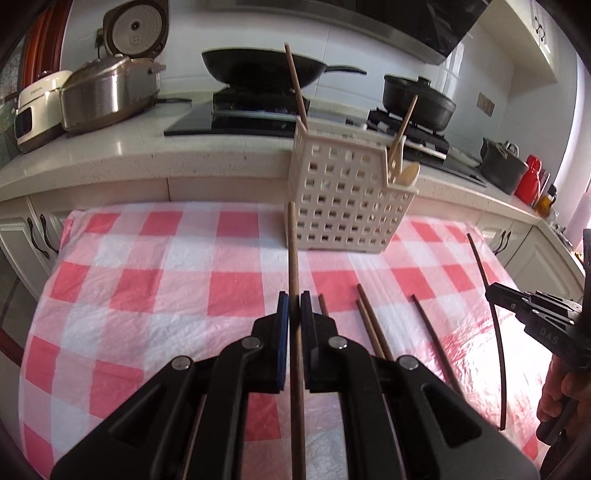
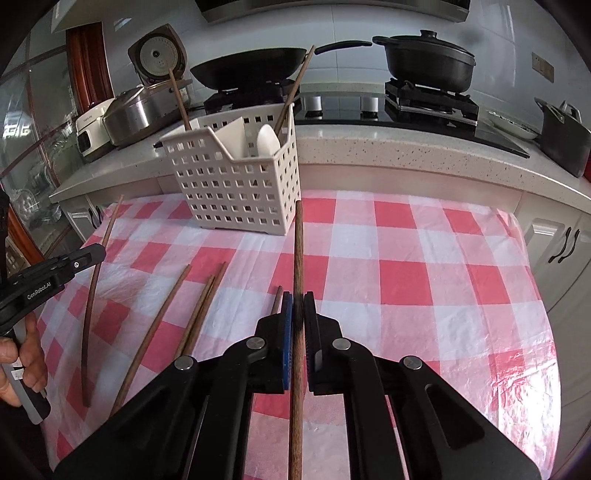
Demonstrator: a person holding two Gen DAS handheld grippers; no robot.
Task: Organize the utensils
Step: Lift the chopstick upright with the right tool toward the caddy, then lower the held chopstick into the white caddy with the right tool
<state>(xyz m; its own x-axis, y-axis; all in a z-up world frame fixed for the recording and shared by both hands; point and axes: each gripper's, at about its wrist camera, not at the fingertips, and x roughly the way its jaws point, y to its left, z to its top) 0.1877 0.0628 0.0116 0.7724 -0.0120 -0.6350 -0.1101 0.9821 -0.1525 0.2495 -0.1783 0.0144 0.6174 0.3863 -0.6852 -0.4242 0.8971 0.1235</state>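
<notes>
A red-and-white checked cloth (image 2: 424, 280) is covering the bench in front. Behind it, a speckled pale counter (image 2: 406, 155) is running across the kitchen. A black wok (image 1: 258, 70) is sitting on the left burner, and a black lidded pot (image 2: 428, 59) is resting on the right one. At the left end, a steel cooker (image 1: 107, 92) is standing beside a white appliance (image 1: 35, 107), with an open rice cooker (image 1: 135, 31) behind them. A red container (image 1: 530, 177) is showing at the far right.

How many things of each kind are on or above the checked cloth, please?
Chopsticks: 8 (2 standing in the basket, 4 lying on the cloth, 1 in the left tool, 1 in the right tool)
Spoon: 1
Basket: 1
Total: 10
</notes>
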